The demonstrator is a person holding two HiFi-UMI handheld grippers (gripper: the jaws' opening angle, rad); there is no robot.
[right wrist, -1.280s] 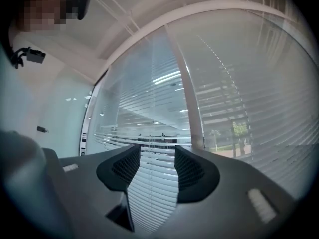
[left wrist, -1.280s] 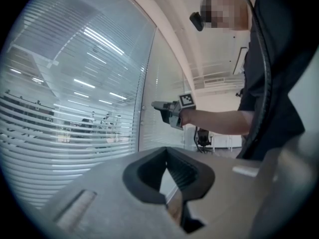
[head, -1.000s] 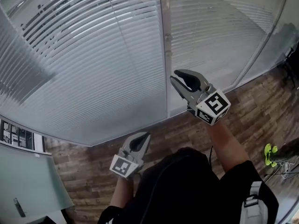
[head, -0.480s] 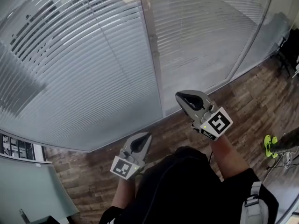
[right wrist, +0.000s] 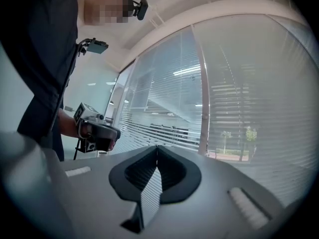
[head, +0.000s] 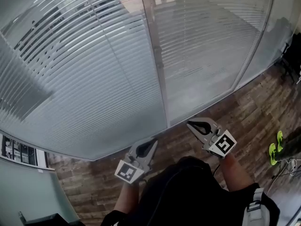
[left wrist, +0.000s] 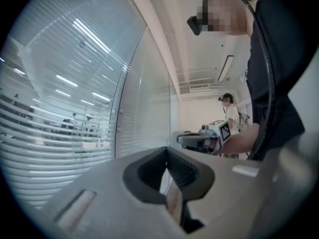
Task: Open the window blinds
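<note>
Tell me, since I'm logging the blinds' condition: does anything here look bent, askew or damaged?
Nothing stands out. The slats of the left blind and the right blind run even and parallel, with no bent or hanging slat visible. The left gripper and right gripper are shut, empty and apart from the blinds.

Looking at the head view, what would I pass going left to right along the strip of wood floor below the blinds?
left gripper, jaws shut → right gripper, jaws shut → bright green object near the right edge
</note>
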